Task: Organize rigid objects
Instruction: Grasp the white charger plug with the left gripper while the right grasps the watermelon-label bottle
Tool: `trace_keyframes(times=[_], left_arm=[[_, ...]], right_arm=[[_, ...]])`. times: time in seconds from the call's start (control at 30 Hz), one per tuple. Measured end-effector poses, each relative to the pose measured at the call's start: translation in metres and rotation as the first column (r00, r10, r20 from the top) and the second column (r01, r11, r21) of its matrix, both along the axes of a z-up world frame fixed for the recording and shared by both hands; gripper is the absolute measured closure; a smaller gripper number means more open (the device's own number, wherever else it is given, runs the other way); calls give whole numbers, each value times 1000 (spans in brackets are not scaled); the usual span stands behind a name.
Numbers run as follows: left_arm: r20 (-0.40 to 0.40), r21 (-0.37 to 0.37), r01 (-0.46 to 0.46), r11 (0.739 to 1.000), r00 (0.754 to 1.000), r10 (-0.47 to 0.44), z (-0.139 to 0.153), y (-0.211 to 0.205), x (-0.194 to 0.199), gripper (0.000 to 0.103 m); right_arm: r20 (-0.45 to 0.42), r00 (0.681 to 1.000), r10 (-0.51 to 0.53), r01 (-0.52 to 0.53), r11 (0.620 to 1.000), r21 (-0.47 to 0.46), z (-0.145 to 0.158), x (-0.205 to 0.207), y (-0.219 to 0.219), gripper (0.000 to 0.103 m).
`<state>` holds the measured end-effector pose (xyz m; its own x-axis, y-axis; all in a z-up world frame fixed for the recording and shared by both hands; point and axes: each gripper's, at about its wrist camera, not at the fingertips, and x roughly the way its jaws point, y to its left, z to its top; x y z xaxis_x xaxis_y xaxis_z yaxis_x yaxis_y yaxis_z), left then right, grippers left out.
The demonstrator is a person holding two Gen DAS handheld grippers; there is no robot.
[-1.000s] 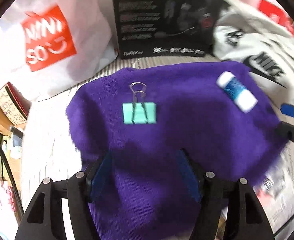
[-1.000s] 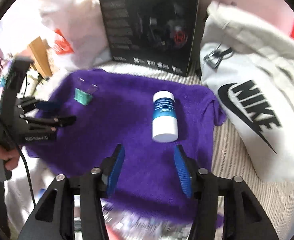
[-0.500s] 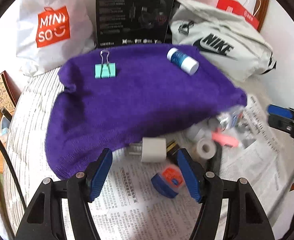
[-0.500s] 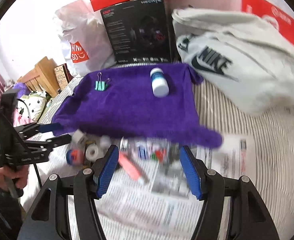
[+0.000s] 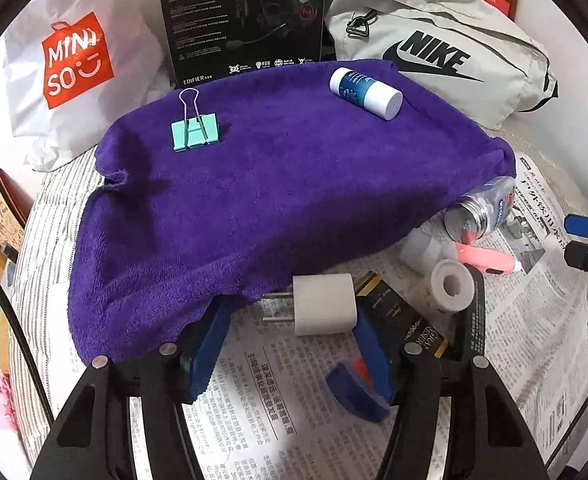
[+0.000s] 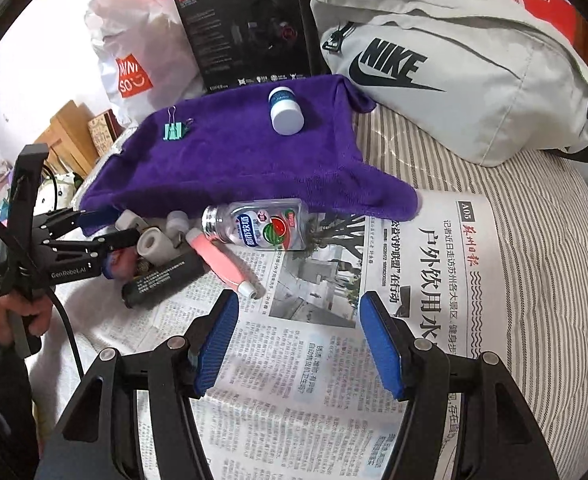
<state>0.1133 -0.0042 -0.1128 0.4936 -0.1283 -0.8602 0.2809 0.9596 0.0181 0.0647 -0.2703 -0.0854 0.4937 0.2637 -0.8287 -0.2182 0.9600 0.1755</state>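
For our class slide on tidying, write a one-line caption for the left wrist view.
Open left gripper over newspaper, facing a white charger; clip and bottle on the purple towel.

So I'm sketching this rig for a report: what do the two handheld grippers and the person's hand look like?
Both grippers, left and right, have matte black angular frames with silver bolt heads and blue ribbed pads on the jaws. Seen from the right wrist camera, the left gripper's body carries white "GenRobot.AI" lettering, and a black cable hangs from it. The bare hand on its handle emerges from a dark sleeve.
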Motion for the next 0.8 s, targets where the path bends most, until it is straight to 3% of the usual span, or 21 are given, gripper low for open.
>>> trace_keyframes(times=[0.13, 0.23, 0.3, 0.43, 0.8], left_arm=[[-2, 13, -10, 1000, 1000, 10, -3, -4, 1, 45], [2, 3, 0, 1000, 1000, 0, -4, -7, -1, 61], [-2, -2, 4, 1000, 1000, -4, -3, -9, -2, 61], [-5, -23, -1, 1000, 1000, 0, -4, -5, -6, 61], [2, -85, 8, 996, 1000, -8, -5, 8, -16, 61]], right_arm=[[1, 1000, -11, 11, 1000, 25, 2, 10, 3, 40], [13, 1000, -22, 22, 999, 32, 5, 18, 10, 40], [18, 999, -27, 26, 999, 32, 5, 24, 18, 40], [8, 999, -31, 30, 998, 52, 0, 35, 31, 30], [17, 999, -28, 29, 999, -41, -15, 51, 59, 14]])
